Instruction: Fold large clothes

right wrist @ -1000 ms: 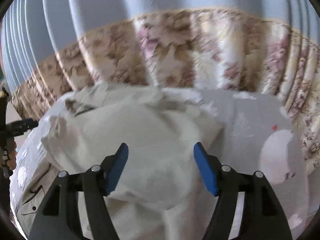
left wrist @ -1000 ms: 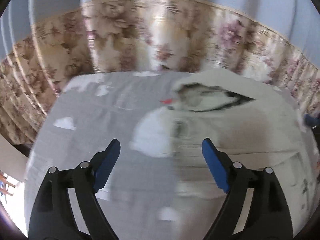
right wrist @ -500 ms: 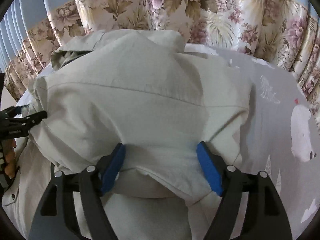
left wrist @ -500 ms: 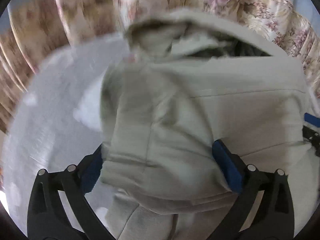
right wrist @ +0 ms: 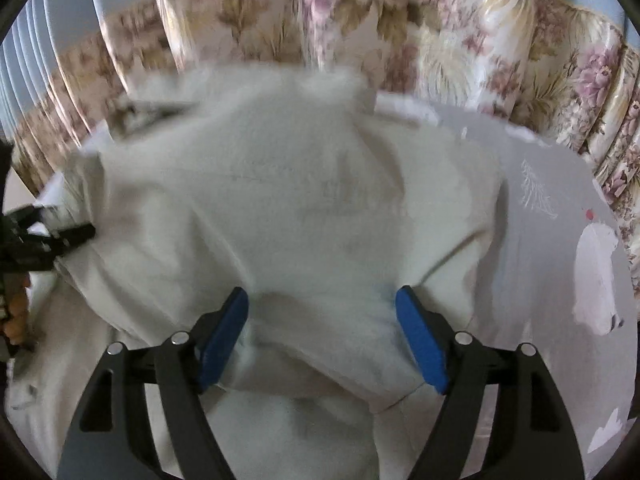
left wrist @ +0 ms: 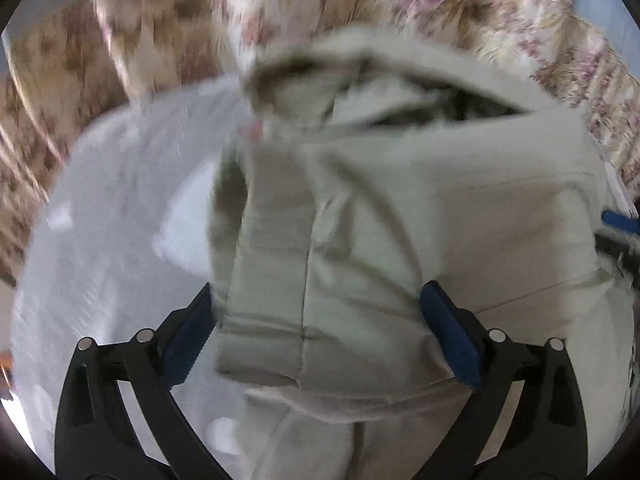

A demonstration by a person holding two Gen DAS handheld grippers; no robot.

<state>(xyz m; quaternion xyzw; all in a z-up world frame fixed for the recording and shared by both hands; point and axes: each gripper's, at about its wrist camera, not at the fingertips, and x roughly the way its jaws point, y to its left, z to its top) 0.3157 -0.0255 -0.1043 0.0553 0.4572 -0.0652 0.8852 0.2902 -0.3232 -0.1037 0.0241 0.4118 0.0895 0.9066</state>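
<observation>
A large beige shirt (left wrist: 440, 220) lies spread over a grey bedsheet (left wrist: 112, 208), its collar at the far end. In the left wrist view a folded sleeve (left wrist: 272, 272) lies between the fingers of my left gripper (left wrist: 320, 340), which is open and low over the cloth. My right gripper (right wrist: 322, 336) is open too, its blue pads on either side of a raised hump of the shirt (right wrist: 304, 208). The left gripper shows at the left edge of the right wrist view (right wrist: 36, 240). The right gripper's blue tip shows at the right edge of the left wrist view (left wrist: 620, 220).
A flowered curtain (right wrist: 400, 28) hangs close behind the bed's far edge. The grey bedsheet (right wrist: 560, 240) with white prints lies bare to the right of the shirt and to its left in the left wrist view.
Both grippers moved forward and down onto the shirt over the last second; the cloth now sits between both pairs of open fingers. Little change in the last half second.
</observation>
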